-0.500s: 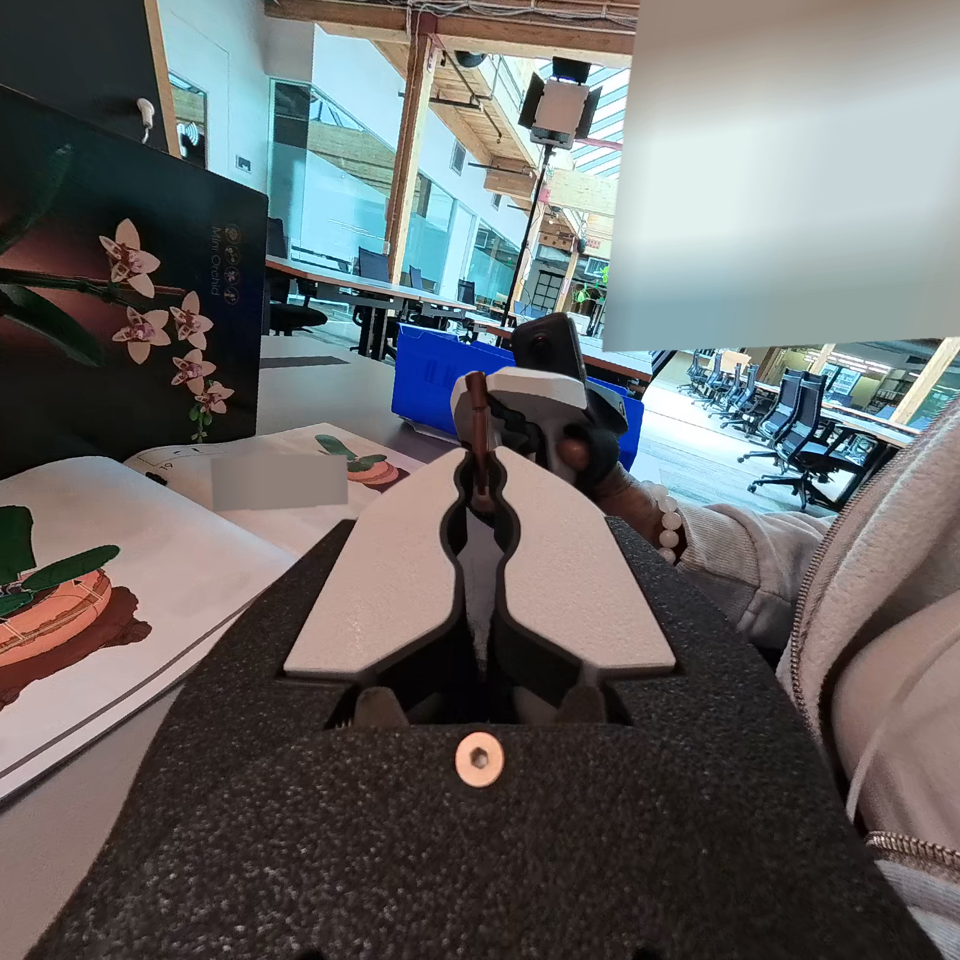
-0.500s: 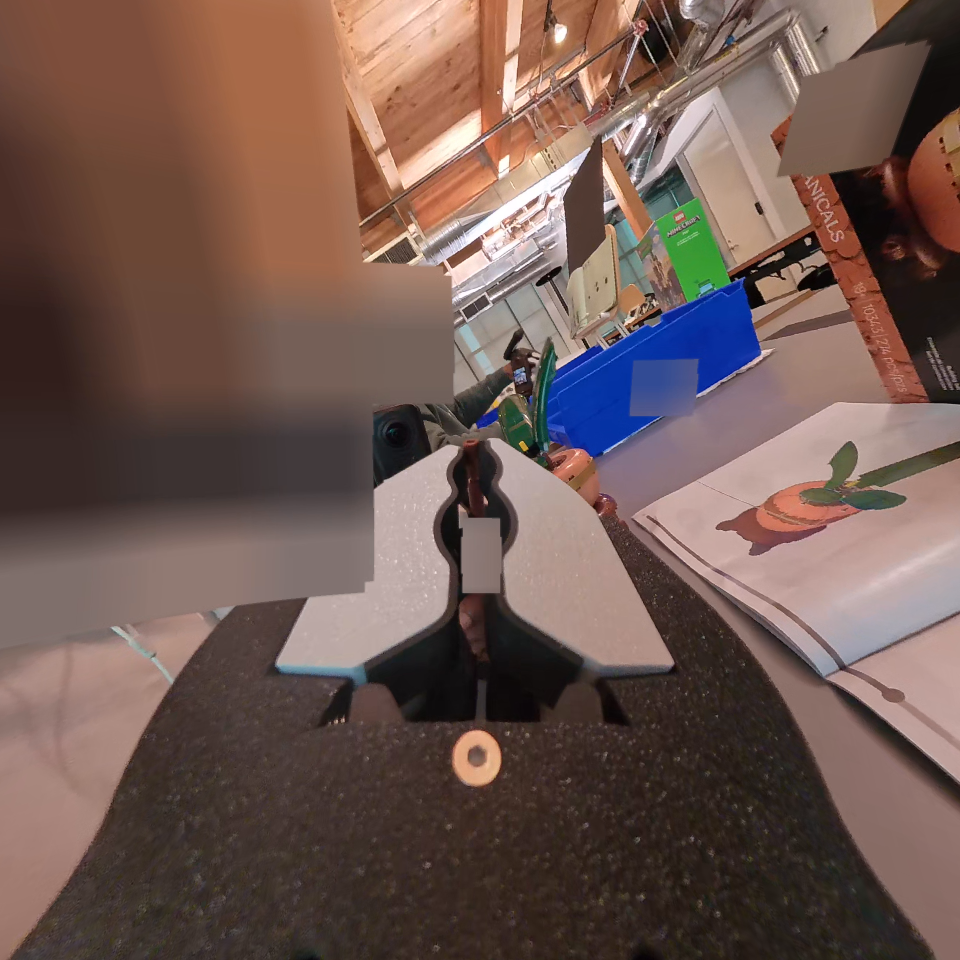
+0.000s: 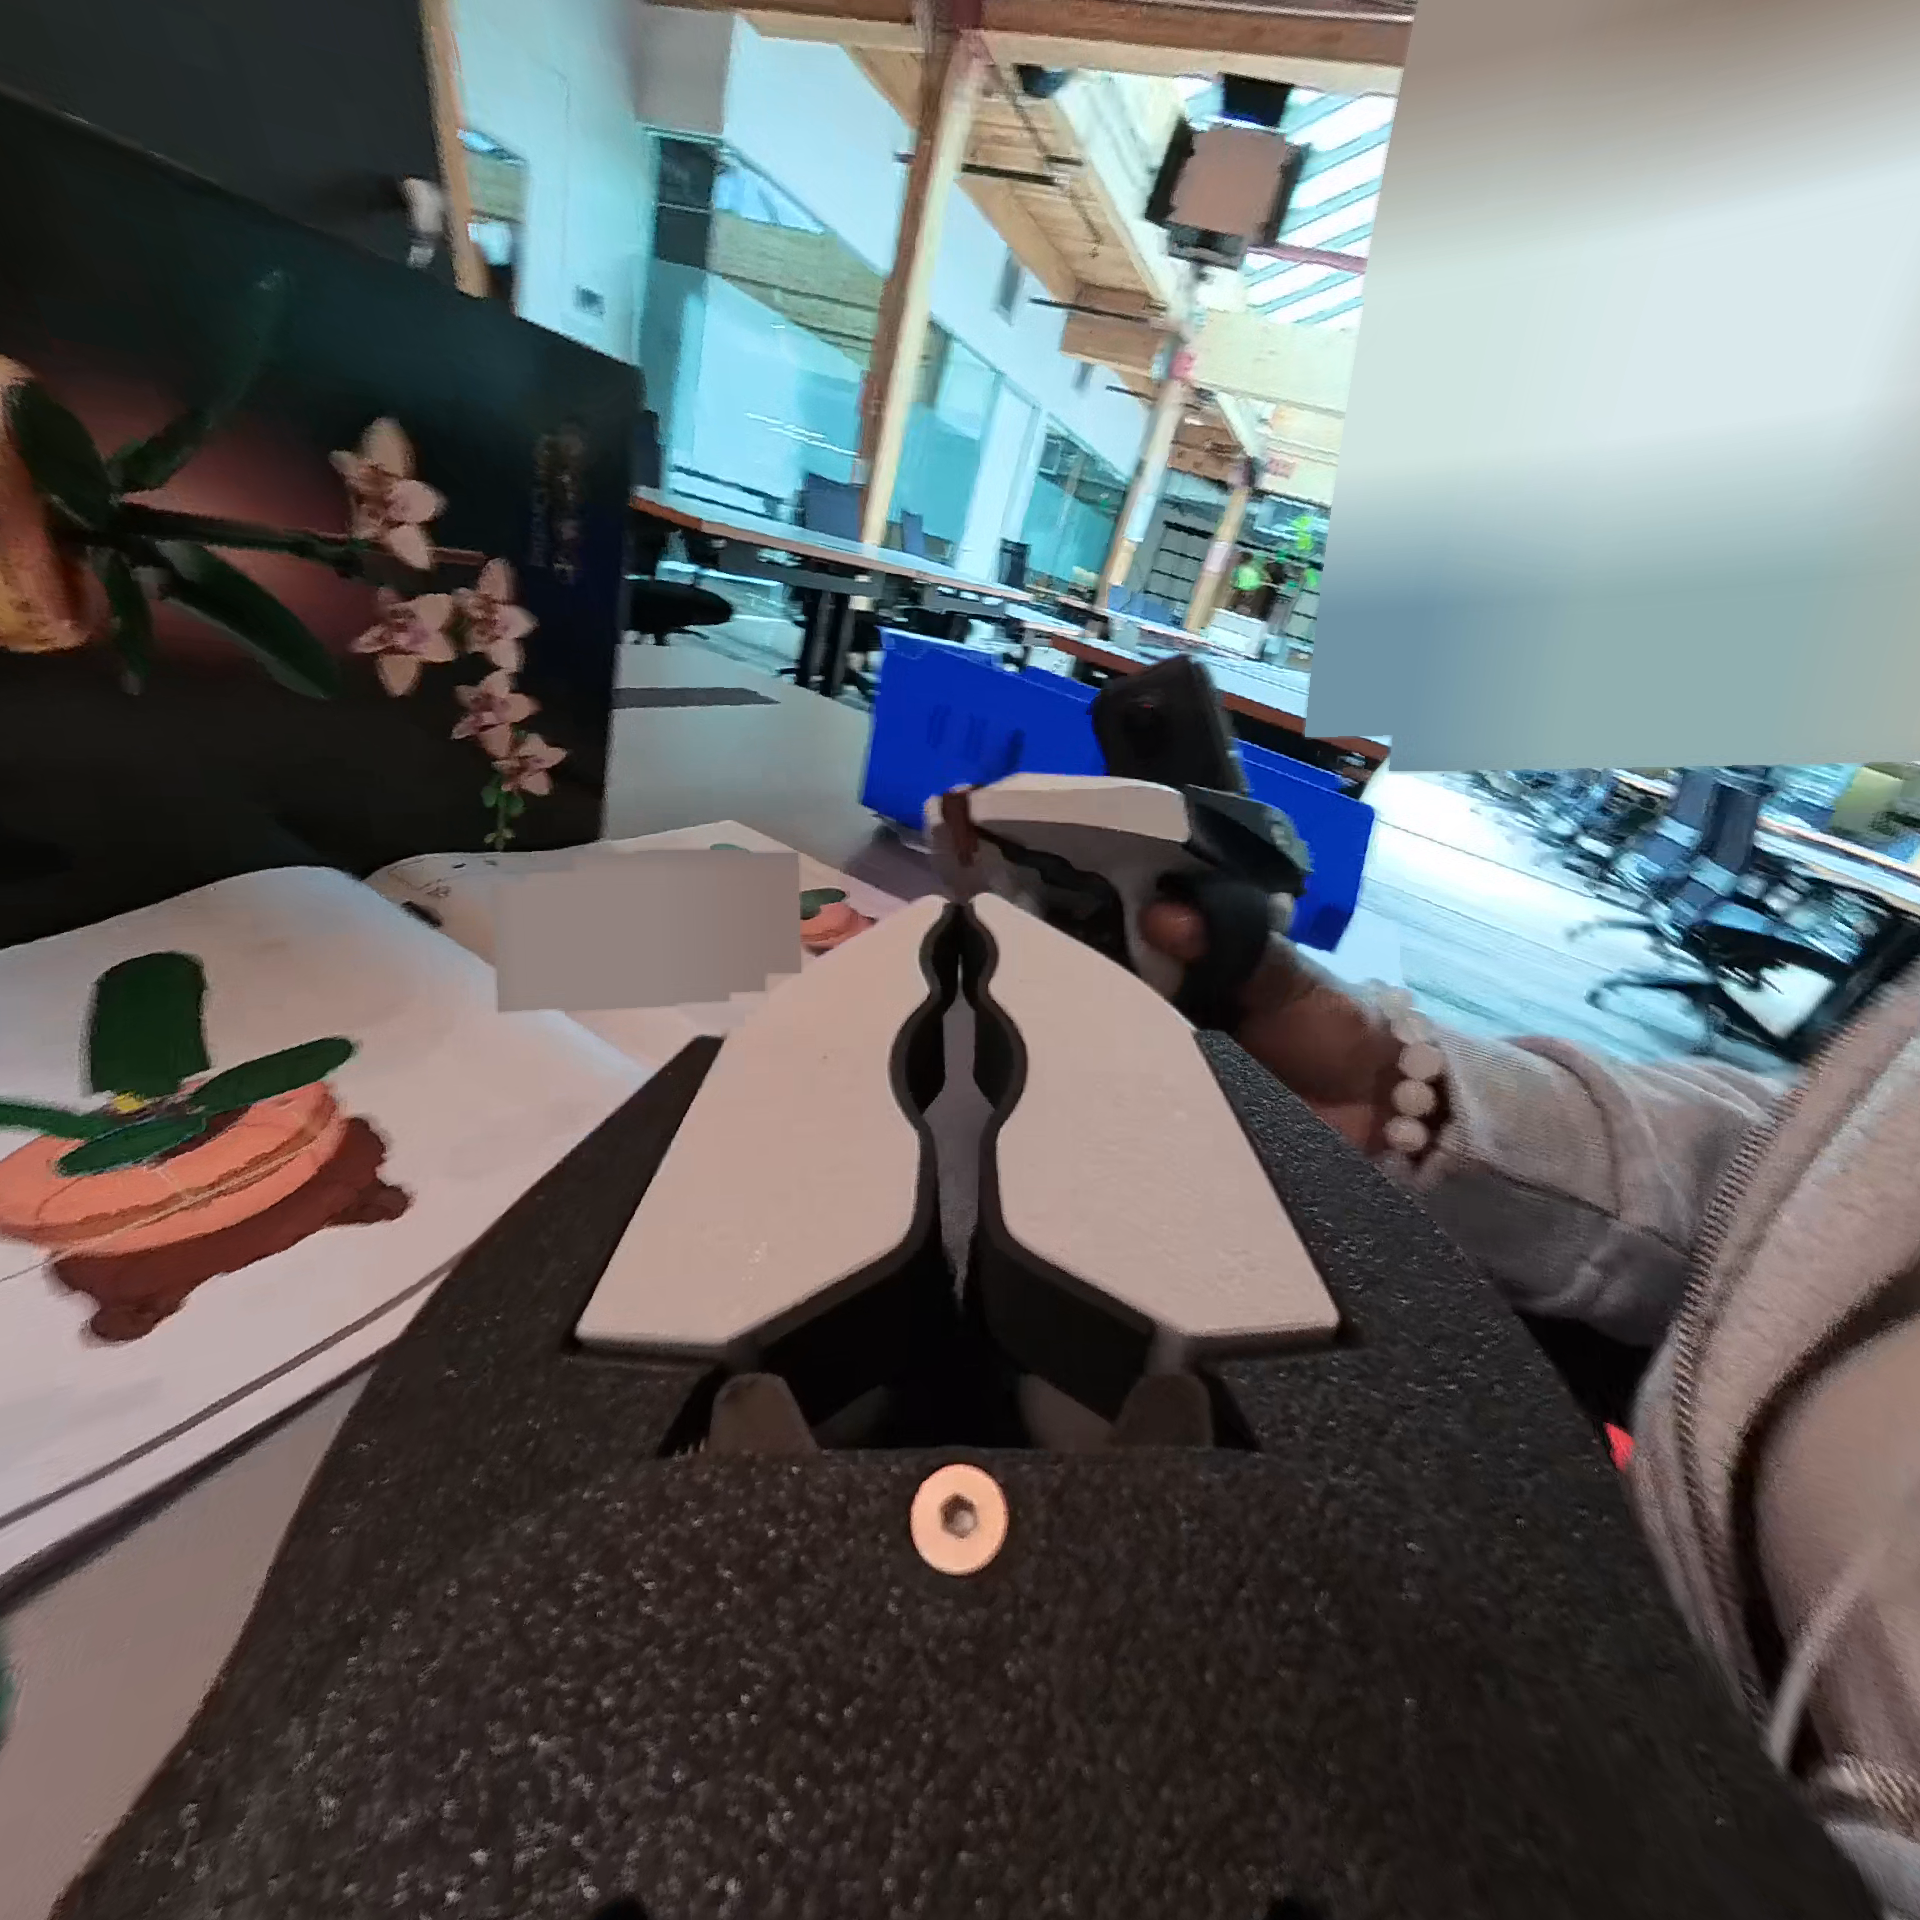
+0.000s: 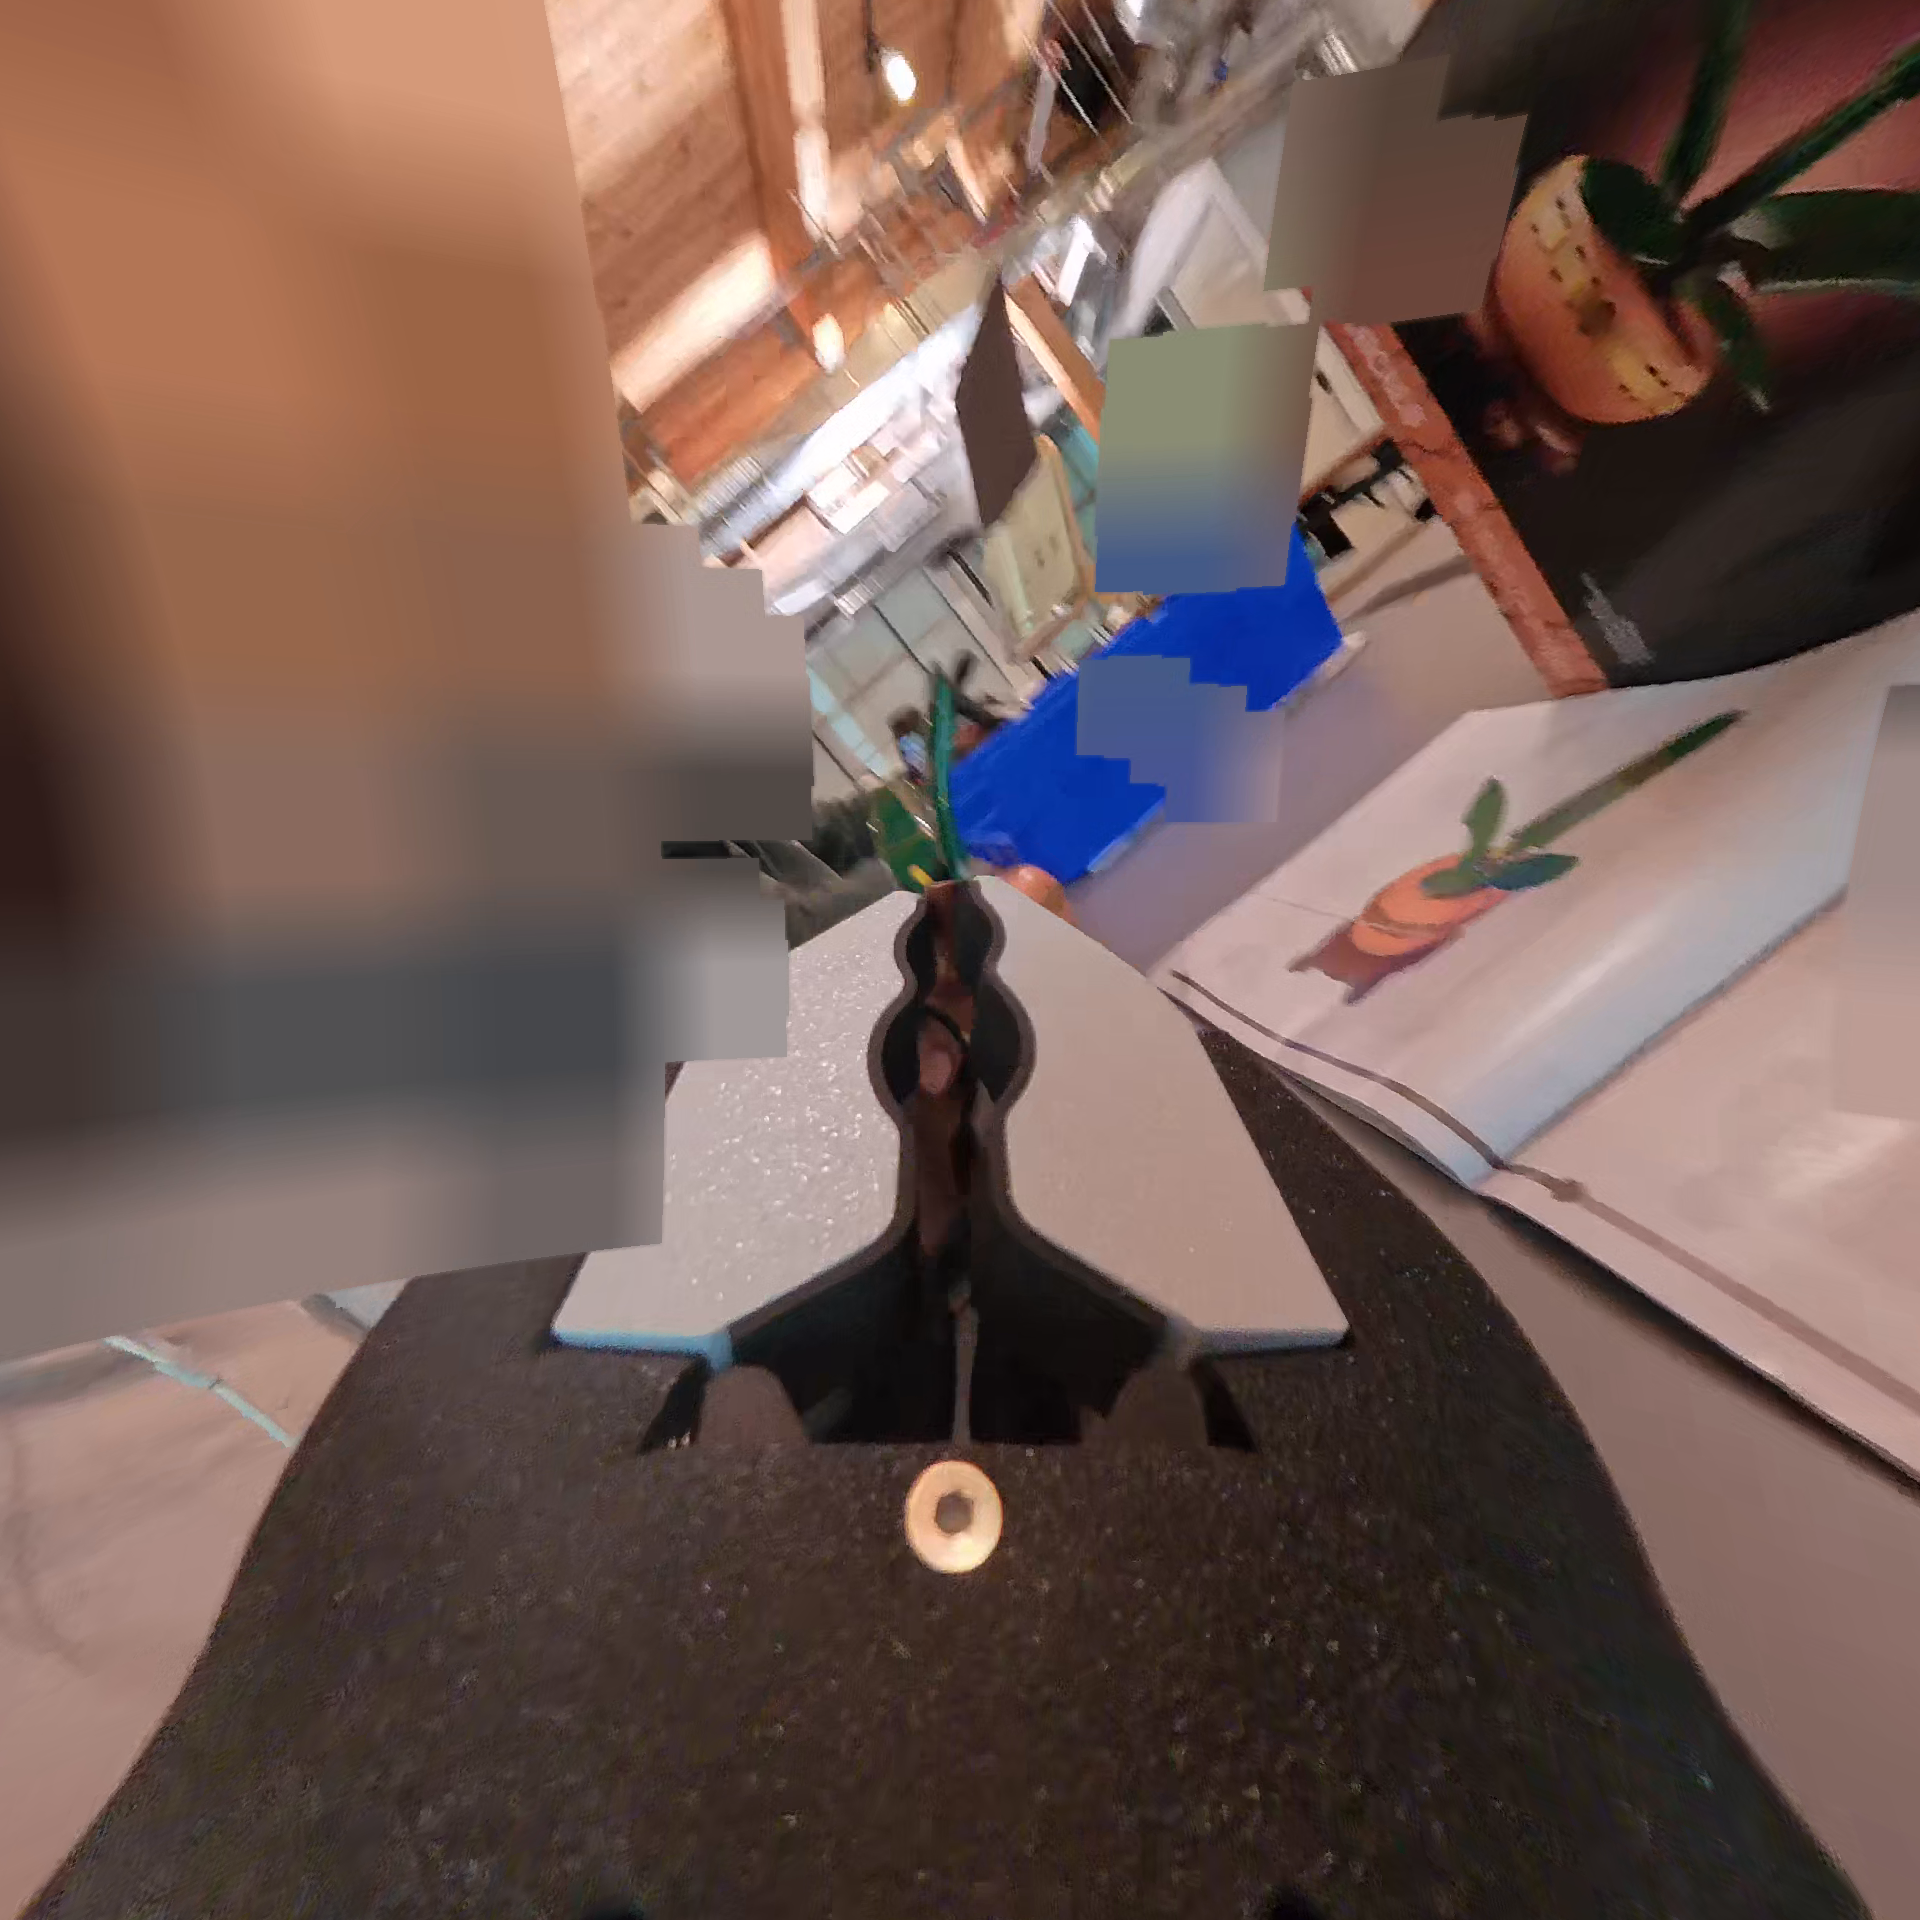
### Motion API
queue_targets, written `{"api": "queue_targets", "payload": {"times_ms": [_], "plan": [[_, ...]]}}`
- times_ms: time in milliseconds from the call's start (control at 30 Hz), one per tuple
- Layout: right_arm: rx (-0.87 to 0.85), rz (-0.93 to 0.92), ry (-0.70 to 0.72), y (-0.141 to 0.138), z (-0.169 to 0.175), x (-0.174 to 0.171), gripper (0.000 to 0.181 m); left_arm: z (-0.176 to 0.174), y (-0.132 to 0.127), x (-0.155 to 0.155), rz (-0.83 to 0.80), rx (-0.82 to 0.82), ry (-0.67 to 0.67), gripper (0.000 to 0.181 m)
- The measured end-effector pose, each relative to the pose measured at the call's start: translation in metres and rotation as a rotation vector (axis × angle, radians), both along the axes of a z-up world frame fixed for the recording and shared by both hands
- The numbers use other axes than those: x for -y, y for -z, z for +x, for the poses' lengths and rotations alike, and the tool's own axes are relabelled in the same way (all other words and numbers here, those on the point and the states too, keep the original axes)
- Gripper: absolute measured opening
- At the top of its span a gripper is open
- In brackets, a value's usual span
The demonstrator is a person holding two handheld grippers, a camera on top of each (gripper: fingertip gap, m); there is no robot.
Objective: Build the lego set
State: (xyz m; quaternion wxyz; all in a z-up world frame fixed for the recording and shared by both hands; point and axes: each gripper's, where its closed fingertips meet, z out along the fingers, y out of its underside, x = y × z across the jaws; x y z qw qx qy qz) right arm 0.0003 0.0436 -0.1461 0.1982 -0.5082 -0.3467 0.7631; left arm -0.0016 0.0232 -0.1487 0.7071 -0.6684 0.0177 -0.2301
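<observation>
Handoff looks done. Brown stem piece (image 4: 940, 1049), pinched by both grippers half a second ago, now only in right gripper (image 4: 951, 909), clamped on it along the finger channel. Left gripper (image 3: 961, 920) pressed together with nothing between the tips, pulled just clear of the right one's nose. Both views swung and motion-blurred.

Meaning for the build, as a guess: stem free to go onto the part-built orchid (image 4: 940, 769). Green leaves and orange pot visible just beyond right tips, on the table (image 4: 1195, 894). Left gripper free to brace the pot.

Containers:
- Blue bin (image 3: 966, 727) well behind the grippers, only the outer wall showing, contents hidden.
- Set box (image 3: 312, 540) upright at the far edge behind the open instruction booklet (image 3: 312, 987). Can't tell if anything is inside.

No loose bricks visible anywhere in either view.
</observation>
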Motion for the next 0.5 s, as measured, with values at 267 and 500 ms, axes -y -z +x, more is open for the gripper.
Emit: {"api": "queue_targets", "payload": {"times_ms": [267,500], "plan": [[0.308,0.484,0.091,0.043,0.021,-0.020,0.004,-0.002,0.061,0.012,-0.527,-0.345,0.032,0.029],[0.322,0.557,0.015,0.049,0.032,-0.015,0.004,0.024,0.087,0.002,-0.716,-0.615,0.141,0.022]]}}
